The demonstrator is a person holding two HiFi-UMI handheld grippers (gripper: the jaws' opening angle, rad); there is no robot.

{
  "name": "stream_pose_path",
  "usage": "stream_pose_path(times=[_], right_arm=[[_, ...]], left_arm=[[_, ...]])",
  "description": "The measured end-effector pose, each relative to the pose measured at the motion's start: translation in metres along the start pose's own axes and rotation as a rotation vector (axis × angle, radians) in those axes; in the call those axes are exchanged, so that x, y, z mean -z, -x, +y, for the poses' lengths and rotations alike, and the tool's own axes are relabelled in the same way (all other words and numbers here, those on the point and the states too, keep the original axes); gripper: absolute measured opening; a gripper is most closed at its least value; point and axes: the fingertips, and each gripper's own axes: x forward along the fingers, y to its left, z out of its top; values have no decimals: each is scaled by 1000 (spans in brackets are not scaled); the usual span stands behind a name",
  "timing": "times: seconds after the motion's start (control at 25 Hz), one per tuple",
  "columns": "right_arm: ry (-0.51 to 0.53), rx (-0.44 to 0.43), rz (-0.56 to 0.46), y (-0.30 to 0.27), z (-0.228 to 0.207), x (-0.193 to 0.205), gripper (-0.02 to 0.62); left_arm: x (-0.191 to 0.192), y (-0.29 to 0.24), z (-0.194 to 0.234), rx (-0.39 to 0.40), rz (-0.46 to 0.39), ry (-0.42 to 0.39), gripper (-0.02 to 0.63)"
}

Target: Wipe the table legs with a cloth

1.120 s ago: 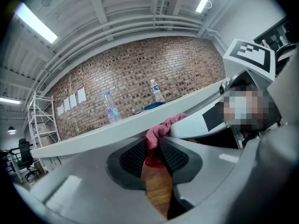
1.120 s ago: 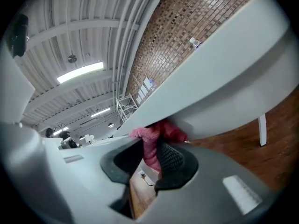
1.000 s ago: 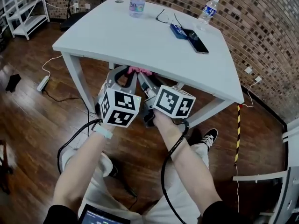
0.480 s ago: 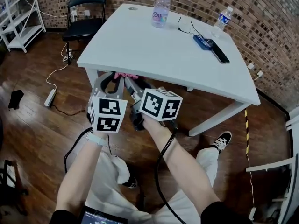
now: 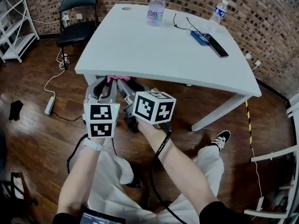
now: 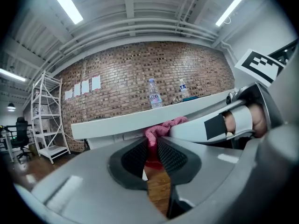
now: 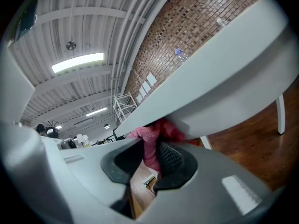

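Observation:
The white table [image 5: 173, 55] stands in front of me, and a pink cloth [image 5: 116, 78] shows just under its front edge near the front-left corner. My left gripper [image 5: 106, 87] and right gripper [image 5: 125, 87] both reach up to that cloth, side by side. In the left gripper view the jaws are closing, with the pink cloth [image 6: 159, 129] pinched in the left gripper [image 6: 152, 148]. In the right gripper view the cloth [image 7: 149, 141] sits gripped in the right gripper [image 7: 150, 155], right under the tabletop edge [image 7: 219, 85]. The front-right table leg [image 5: 219, 113] slants down to the floor; the front-left leg is hidden.
On the table stand two water bottles [image 5: 155, 6] [image 5: 218, 10], glasses [image 5: 180, 22] and a phone [image 5: 216, 45]. A black chair [image 5: 77, 13] and a white shelf [image 5: 14, 22] are at the back left. A power strip [image 5: 50, 105] and cables lie on the wood floor.
Both grippers, still at the cloth under the table's front edge, now sit closer to the table's front-left corner. The head view has shifted, so the table appears further right.

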Motion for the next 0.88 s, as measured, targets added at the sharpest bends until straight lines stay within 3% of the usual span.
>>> stream_pose_path(times=[0.24, 0.88], right_arm=[[-34, 20, -35, 44, -36, -17, 71], [-57, 150, -122, 238, -176, -90, 66]], left_arm=[[-10, -6, -59, 41, -10, 9, 55], [-70, -43, -307, 243, -46, -74, 57]])
